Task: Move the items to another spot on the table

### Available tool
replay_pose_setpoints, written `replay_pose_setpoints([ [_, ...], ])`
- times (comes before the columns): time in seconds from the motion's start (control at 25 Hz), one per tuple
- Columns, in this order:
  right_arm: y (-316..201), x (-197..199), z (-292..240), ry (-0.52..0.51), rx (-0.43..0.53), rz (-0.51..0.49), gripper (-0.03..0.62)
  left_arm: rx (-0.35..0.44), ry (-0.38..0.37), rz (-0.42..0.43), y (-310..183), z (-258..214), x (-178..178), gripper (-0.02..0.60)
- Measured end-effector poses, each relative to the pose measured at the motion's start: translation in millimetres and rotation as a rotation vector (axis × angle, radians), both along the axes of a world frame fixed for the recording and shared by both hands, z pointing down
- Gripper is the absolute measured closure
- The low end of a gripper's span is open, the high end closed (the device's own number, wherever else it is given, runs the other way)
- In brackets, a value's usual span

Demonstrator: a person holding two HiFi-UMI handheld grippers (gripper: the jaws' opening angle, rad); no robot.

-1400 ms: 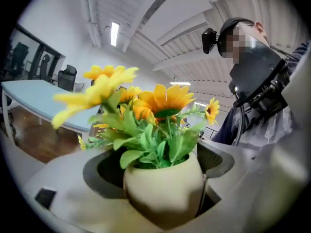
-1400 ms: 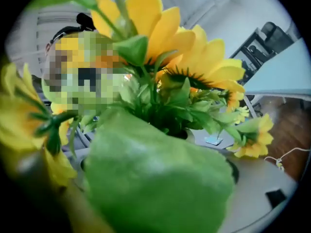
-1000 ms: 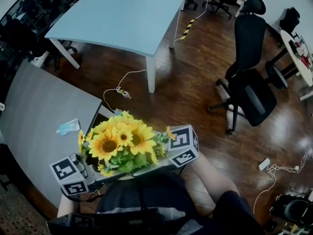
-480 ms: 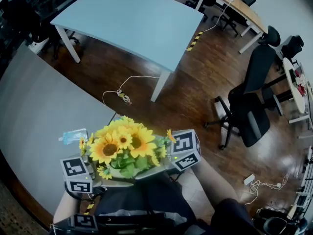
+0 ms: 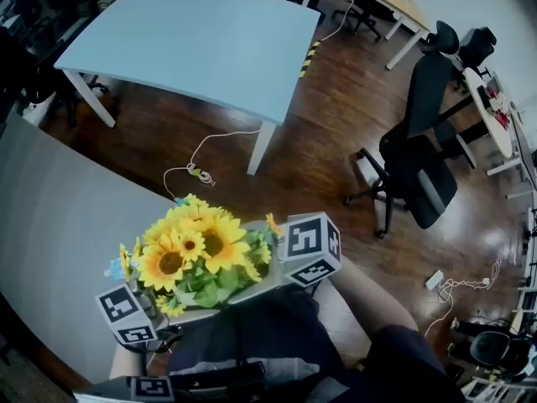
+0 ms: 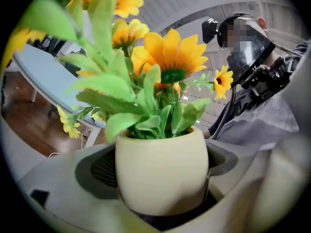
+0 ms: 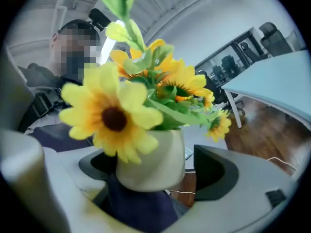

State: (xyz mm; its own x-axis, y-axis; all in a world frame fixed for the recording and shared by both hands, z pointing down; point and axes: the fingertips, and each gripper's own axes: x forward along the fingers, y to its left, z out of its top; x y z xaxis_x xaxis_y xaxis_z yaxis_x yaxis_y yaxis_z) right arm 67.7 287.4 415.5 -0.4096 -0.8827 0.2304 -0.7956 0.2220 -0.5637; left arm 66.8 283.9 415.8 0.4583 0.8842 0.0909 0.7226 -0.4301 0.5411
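Observation:
A cream flower pot full of yellow sunflowers is held in the air over the person's lap, at the edge of the grey table. My left gripper is shut on the pot, with a dark pad pressed to each side. Its marker cube shows below the flowers. My right gripper reaches around the same pot from the other side. A narrow gap shows between the pot and its right jaw. Its marker cube sits right of the blooms.
A light blue table stands farther off on the wood floor, with a white cable lying under it. A black office chair is at the right. A blue packet on the grey table peeks out behind the flowers.
The pot and both grippers have shifted slightly left toward the grey table. The flowers now cover most of the blue packet. The head view has swung as well.

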Motion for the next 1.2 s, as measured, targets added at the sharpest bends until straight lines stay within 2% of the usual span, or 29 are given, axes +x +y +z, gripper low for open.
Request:
replay_pose_setpoints([
  [0.16,14.5,21.5,2.2,-0.03,-0.005,0.036,0.095,-0.011,0.009,-0.045,-2.5,-6.9,11.8,0.06],
  [0.4,20.0,36.3,2.0,-0.145,0.046,-0.106,0.094,0.026,0.054,-0.089,18.8,-11.5,45.6,0.06],
  [0.64,51.8,75.1,-8.0,-0.186,0.101,-0.223,0.089,0.077,0.037,-0.19,54.4,-22.3,92.3,0.061],
  [0.8,89.1,110.9,-13.8,-0.129,0.144,-0.332,0.098,0.19,0.05,-0.225,94.3,-28.8,130.0,0.061],
  [0.92,110.2,144.3,-23.6,-0.078,0.173,-0.392,0.1,0.231,0.076,-0.274,119.0,-42.0,164.3,0.06],
  [1.04,114.4,172.5,-33.0,-0.023,0.201,-0.451,0.1,0.292,0.09,-0.334,125.8,-50.3,191.7,0.06],
  [1.2,110.5,195.2,-39.5,0.016,0.244,-0.527,0.102,0.352,0.092,-0.395,124.6,-54.4,211.4,0.06],
])
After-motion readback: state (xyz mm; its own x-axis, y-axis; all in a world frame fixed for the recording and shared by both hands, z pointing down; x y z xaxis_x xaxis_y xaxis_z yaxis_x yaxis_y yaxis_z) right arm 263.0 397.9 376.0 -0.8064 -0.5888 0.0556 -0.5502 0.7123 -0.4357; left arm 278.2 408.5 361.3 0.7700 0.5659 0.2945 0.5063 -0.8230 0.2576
